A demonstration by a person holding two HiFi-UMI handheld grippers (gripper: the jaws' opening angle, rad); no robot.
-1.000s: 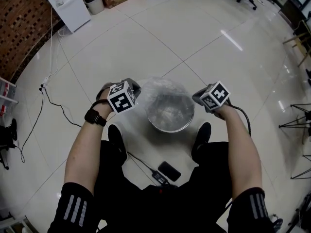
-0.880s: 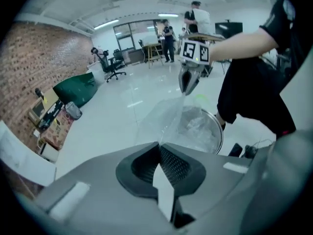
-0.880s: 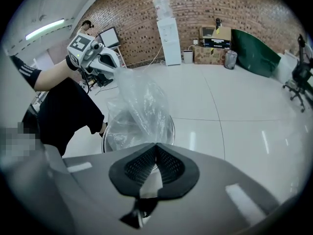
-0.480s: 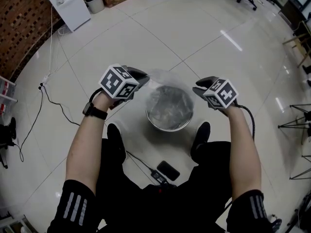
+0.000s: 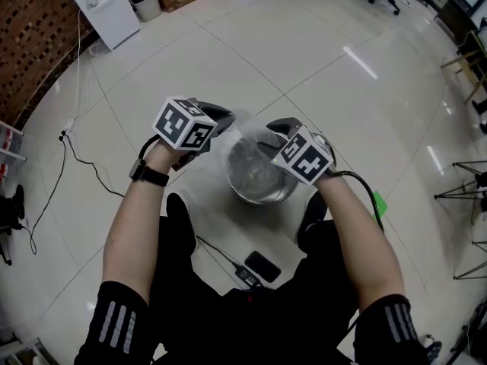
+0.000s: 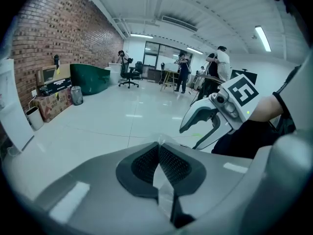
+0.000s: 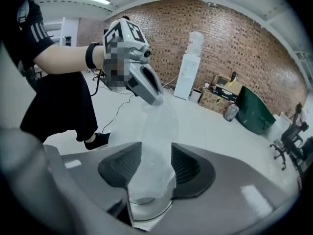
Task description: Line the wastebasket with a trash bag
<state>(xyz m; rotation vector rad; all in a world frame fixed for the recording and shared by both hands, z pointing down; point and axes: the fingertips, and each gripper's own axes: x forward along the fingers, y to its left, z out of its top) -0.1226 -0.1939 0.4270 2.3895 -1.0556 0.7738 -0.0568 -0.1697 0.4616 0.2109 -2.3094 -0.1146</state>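
Observation:
A round metal wastebasket [image 5: 262, 185] stands on the floor between the person's feet, and a clear trash bag [image 5: 249, 131] rises out of it. My left gripper [image 5: 227, 120] is above the basket's far left rim. In the left gripper view it [image 6: 158, 153] is shut on a thin fold of the bag film [image 6: 164, 195]. My right gripper [image 5: 272, 130] is close beside it over the basket. Its jaws have just been opening and stand open [image 7: 156, 163], with the bag [image 7: 159, 126] between the pads but not pinched. The basket rim [image 7: 146, 209] shows below.
A phone [image 5: 264, 267] and a cable [image 5: 225, 258] lie on the tiled floor near the person's shoes [image 5: 183, 215]. A white water dispenser [image 5: 103, 6] stands by the brick wall at far left. Tripod legs [image 5: 463, 190] are at the right. People [image 6: 215, 70] stand in the background.
The right gripper swung left and up to beside the left gripper, and its jaws opened. The left gripper rose and rolled, lifting the bag edge.

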